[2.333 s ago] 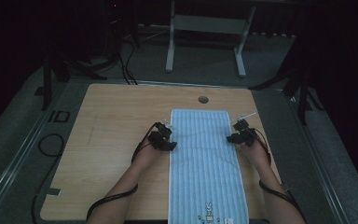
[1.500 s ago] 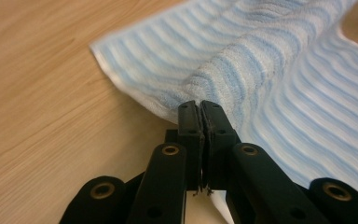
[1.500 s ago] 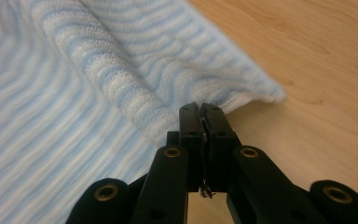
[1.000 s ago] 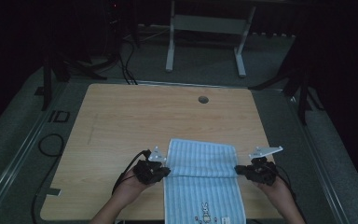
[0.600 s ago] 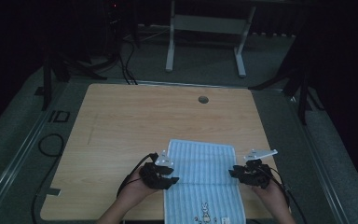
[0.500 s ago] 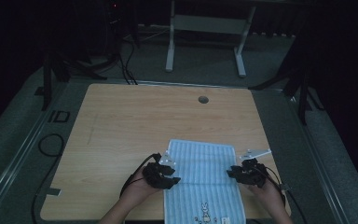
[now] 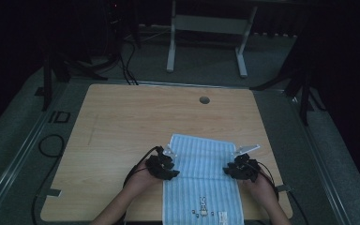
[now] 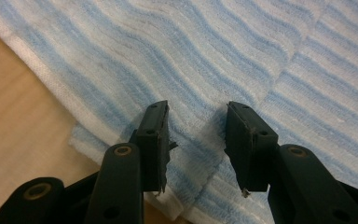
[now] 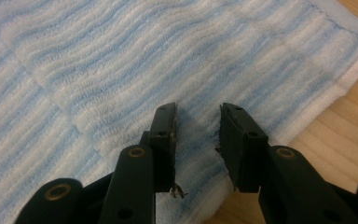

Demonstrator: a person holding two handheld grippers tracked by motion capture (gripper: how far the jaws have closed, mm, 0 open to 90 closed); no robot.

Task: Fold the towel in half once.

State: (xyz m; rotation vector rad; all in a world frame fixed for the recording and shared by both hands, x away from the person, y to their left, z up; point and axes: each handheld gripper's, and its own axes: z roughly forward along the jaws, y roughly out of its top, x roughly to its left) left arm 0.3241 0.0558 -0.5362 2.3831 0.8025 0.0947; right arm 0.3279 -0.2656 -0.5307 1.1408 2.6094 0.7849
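- The person's forearms enter from the near edge of the wooden table (image 7: pixel 122 131), one at each side of a blue-and-white striped towel (image 7: pixel 201 173).
- The towel lies near the table's front edge, right of centre. Its far half is folded back over the near half, and a small printed motif shows on the near end.
- Left gripper (image 7: pixel 165 166): positioned at the towel's left edge, at the doubled layer. In the left gripper view the gripper (image 8: pixel 196 140) has its jaws parted, with towel (image 8: pixel 242 56) pile visible through the gap and no cloth pinched. The jaws have just been opening.
- Right gripper (image 7: pixel 238 168): positioned at the towel's right edge, level with the left one. In the right gripper view the gripper (image 9: pixel 196 135) also stands with jaws apart over the towel (image 9: pixel 121 60) hem, nothing clamped, having just been opening.
- A round cable hole (image 7: pixel 204 100) sits near the table's far edge, well apart from the towel.
- Beyond the table, a grey metal stand (image 7: pixel 206 37) rests on the floor.
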